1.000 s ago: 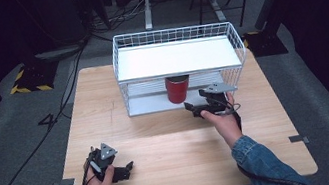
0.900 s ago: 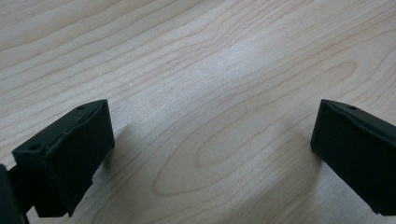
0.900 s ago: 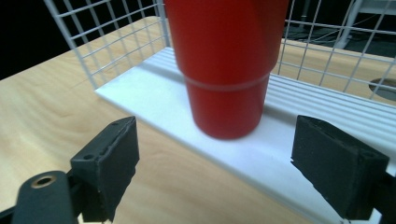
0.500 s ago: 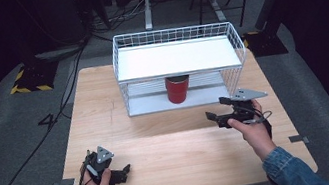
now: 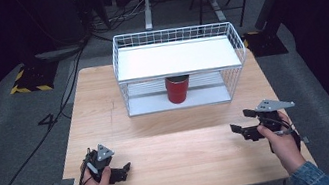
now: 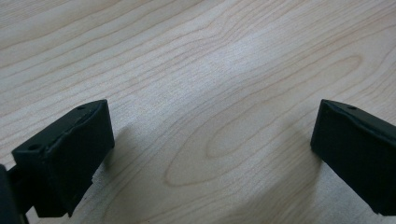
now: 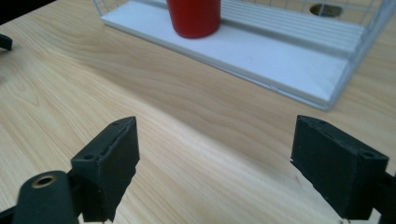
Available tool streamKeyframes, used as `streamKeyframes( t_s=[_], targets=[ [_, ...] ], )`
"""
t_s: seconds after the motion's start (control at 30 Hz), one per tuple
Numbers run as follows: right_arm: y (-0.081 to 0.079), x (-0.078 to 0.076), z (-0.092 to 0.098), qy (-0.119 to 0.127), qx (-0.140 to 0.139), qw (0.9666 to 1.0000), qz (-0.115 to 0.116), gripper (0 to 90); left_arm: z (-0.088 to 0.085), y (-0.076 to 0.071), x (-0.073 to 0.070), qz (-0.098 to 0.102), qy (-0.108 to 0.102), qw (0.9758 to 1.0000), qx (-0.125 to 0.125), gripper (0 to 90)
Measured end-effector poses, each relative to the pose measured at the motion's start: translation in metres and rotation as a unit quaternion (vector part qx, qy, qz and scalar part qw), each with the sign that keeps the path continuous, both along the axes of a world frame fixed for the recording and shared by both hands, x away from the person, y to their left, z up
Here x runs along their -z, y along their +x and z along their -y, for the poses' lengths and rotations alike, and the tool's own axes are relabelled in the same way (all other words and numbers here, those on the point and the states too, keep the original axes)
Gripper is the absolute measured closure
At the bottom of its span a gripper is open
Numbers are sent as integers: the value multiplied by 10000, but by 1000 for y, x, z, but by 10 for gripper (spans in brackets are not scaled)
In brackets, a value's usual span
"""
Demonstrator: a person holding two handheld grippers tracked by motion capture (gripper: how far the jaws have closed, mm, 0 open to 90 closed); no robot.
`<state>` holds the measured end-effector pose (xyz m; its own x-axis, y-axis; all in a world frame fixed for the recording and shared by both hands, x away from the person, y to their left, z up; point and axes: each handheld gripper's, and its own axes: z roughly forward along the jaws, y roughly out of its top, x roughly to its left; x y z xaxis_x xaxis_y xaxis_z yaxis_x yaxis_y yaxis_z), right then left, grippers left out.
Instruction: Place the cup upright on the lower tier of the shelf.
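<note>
1. High view: A wooden table (image 5: 157, 119) is seen with a white wire rack (image 5: 179, 67) standing on its far half, set back from the far edge. A red cup (image 5: 177, 88) stands upright on the rack's lower shelf, under the white top shelf, roughly central. The near half of the table is bare wood between the two hands.
2. High view: The left gripper (image 5: 124, 171) is held near the near-left corner, close to the near edge, its jaws pointing right. The right gripper (image 5: 240, 129) is held near the right edge, its jaws pointing left, well apart from the rack. Bare board lies between the two grippers.
3. Left gripper view: The two black jaws are seen set wide apart with nothing between them; bare wood grain lies beneath, and shadows are cast just under the jaws.
4. Right gripper view: The jaws are likewise spread wide and hold nothing. Beyond them, open board runs up to the rack's white base (image 7: 261, 56), whose front edge and near corner are visible. The cup (image 7: 194, 16) is noted on that base near its front edge, plain red, smooth-sided, its top cut off by the frame. The wire side of the rack rises at the right.
</note>
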<state>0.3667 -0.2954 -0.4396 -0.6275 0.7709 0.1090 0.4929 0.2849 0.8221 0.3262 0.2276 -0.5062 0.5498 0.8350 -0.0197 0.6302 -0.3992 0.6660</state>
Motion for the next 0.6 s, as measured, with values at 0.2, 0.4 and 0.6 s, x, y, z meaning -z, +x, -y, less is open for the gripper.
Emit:
streamKeyframes(
  t_s=[0.2,0.4,0.6],
  targets=[
    [-8,16,20,-89,173,9997,-149,155,0,1,0,-13,1,10000,17,0],
    [-15,32,37,-274,237,9989,-293,155,0,1,0,-13,3,10000,18,0],
    [-19,45,44,-255,259,9986,-386,156,0,1,0,-10,-4,10000,12,0]
  ],
)
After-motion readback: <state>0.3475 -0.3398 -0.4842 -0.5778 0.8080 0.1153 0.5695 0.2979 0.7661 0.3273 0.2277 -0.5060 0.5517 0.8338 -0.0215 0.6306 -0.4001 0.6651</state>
